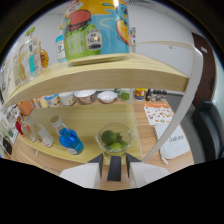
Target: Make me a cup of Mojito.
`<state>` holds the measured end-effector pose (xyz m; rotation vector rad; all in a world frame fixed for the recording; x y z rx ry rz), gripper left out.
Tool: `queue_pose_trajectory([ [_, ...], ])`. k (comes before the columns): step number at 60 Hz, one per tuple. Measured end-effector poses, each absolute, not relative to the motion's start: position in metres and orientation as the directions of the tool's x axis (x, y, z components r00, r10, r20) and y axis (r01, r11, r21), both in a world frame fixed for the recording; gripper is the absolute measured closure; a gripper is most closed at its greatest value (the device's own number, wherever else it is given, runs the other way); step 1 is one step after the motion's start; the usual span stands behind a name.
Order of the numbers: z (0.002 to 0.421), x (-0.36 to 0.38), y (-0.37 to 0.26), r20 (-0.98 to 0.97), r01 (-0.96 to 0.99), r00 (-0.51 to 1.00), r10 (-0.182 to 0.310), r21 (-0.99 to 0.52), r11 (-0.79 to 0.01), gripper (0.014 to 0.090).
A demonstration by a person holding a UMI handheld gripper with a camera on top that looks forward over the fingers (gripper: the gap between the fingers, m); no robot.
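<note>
Clear glass bowl of round green limes just ahead of gripper | dark fingers spread apart, holding nothing | curved pale wooden shelf above | blue bottle beside | far bowls indistinct.

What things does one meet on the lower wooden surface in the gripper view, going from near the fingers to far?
Gripper, fingers open → glass bowl of limes just ahead → row of small bowls at the back under the shelf.
</note>
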<state>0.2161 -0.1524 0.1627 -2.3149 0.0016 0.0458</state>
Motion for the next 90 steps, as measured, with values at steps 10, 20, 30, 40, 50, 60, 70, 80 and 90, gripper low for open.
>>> queue_pose_trajectory([
  [10,0.163,0.219,-0.150,-0.029,-0.016,1.000,0.008,-0.736,-0.677,0.0863],
  [20,0.165,0.220,-0.147,-0.024,-0.011,1.000,0.010,-0.744,-0.668,0.0877],
  [30,0.177,0.220,-0.158,-0.032,-0.025,0.999,-0.001,-0.763,-0.645,0.0887],
  [40,0.205,0.215,-0.189,-0.038,-0.049,0.999,-0.032,-0.803,-0.594,0.0885],
  [50,0.203,0.184,-0.226,-0.040,-0.053,0.999,-0.036,-0.815,-0.578,0.0886],
  [60,0.178,0.139,-0.248,-0.037,-0.037,0.999,-0.013,-0.811,-0.584,0.0886],
  [70,0.161,0.123,-0.248,0.040,0.018,0.999,-0.024,-0.807,-0.590,0.0887],
  [80,0.166,0.128,-0.240,0.316,0.280,0.948,0.022,-0.804,-0.525,0.0886],
  [90,0.181,0.136,-0.228,0.667,0.636,0.741,0.077,-0.659,-0.402,0.0887],
])
